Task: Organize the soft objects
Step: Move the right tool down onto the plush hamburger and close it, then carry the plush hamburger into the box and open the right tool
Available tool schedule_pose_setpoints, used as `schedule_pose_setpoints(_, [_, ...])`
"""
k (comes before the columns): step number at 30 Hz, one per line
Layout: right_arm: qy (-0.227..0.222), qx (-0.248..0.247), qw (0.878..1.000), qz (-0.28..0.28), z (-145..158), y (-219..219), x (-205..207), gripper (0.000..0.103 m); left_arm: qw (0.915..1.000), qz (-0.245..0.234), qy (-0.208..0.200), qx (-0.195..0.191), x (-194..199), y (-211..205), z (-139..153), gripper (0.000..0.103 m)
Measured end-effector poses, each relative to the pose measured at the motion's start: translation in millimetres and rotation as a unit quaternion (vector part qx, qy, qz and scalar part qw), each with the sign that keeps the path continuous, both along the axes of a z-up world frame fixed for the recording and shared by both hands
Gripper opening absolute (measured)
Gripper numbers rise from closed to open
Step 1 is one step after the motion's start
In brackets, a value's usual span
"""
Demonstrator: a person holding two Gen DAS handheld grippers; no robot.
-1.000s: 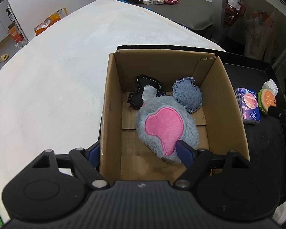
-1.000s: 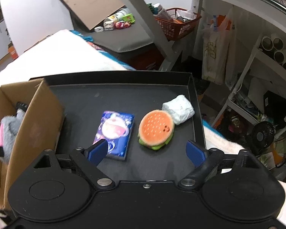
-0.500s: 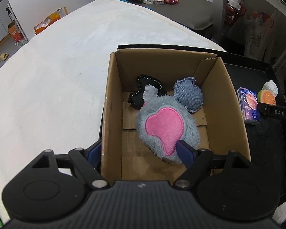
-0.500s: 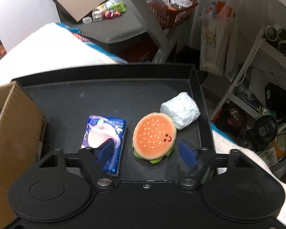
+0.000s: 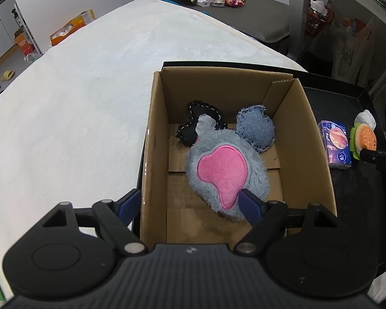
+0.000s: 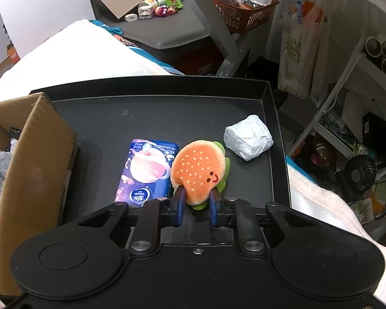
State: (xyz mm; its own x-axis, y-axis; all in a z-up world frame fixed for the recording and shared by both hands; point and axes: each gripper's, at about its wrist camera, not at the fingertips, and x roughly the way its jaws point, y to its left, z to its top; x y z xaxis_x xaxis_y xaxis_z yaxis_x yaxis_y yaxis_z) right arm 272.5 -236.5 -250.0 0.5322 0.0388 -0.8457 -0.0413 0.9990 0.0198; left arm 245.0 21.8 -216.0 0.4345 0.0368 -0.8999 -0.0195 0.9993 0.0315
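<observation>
A plush burger [image 6: 199,170] lies on the black tray [image 6: 151,118], and my right gripper [image 6: 195,206] is shut on its near edge, blue pads squeezing it from both sides. It also shows in the left wrist view as the plush burger [image 5: 364,139] at the far right. The cardboard box [image 5: 146,154] holds a grey and pink furry toy [image 5: 224,172], a denim heart [image 5: 256,131] and a black stitched heart [image 5: 193,123]. My left gripper [image 5: 190,206] hangs open over the box's near left corner, one finger outside the wall, one by the furry toy.
Beside the burger on the tray lie a purple tissue pack [image 6: 146,172] and a white wrapped bundle [image 6: 248,140]. The box's wall [image 6: 36,159] stands left of them. A white padded surface [image 5: 72,108] spreads left of the box. Shelves and clutter crowd the right side.
My right gripper's jaws came together from wide apart onto the plush burger, and the view drew slightly closer to it. The left gripper and the box contents stayed still.
</observation>
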Motion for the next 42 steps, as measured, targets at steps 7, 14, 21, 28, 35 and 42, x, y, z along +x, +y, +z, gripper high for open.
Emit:
schedule_pose_setpoints(7, [-0.013, 0.008, 1.0, 0.006, 14.3, 0.4, -9.4, 0.019, 1.0, 0.0, -0.006, -0.004, -4.5, 3.7, 4.3, 0.081])
schedule_pose_setpoints(14, [-0.028, 0.013, 0.999, 0.012, 28.7, 11.0, -17.2, 0.019, 0.9998, 0.009, -0.01, -0.011, -9.0, 13.8, 8.6, 0.081])
schedule_pose_setpoints(21, [-0.042, 0.013, 0.999, 0.028, 46.4, 29.6, -21.7, 0.019, 0.9996, 0.012, -0.016, -0.019, -13.5, 24.6, 11.0, 0.081])
schedule_pose_setpoints(28, [-0.061, 0.02, 0.997, 0.051, 67.9, 56.0, -24.0, 0.019, 0.9992, 0.024, -0.013, -0.028, -17.0, 39.7, 9.5, 0.081])
schedule_pose_setpoints(35, [-0.076, 0.023, 0.994, 0.075, 83.1, 81.4, -22.8, 0.019, 0.9991, 0.021, -0.015, -0.033, -21.2, 47.0, 7.8, 0.081])
schedule_pose_setpoints(42, [-0.077, 0.024, 0.993, 0.091, 88.5, 99.0, -23.9, 0.019, 0.9987, 0.023, -0.016, -0.043, -23.6, 53.7, 5.5, 0.08])
